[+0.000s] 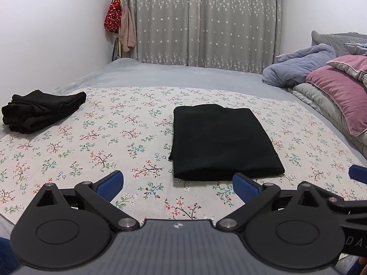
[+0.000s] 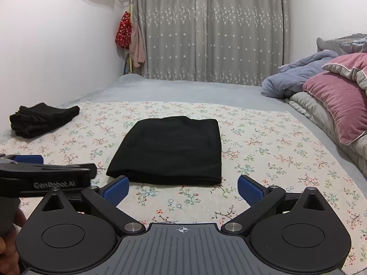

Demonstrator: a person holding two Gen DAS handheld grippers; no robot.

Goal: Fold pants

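Observation:
Black pants lie folded into a flat rectangle on the floral cloth, also in the right wrist view. My left gripper is open and empty, just in front of the pants' near edge and a little to their left. My right gripper is open and empty, just in front of the near edge, centred on it. The right gripper's blue finger shows at the right edge of the left wrist view. The left gripper shows at the left in the right wrist view.
A second bundle of black clothing lies at the cloth's far left, also in the right wrist view. Pink pillows and blue bedding are piled along the right. A grey curtain hangs behind the bed. The white wall runs along the left.

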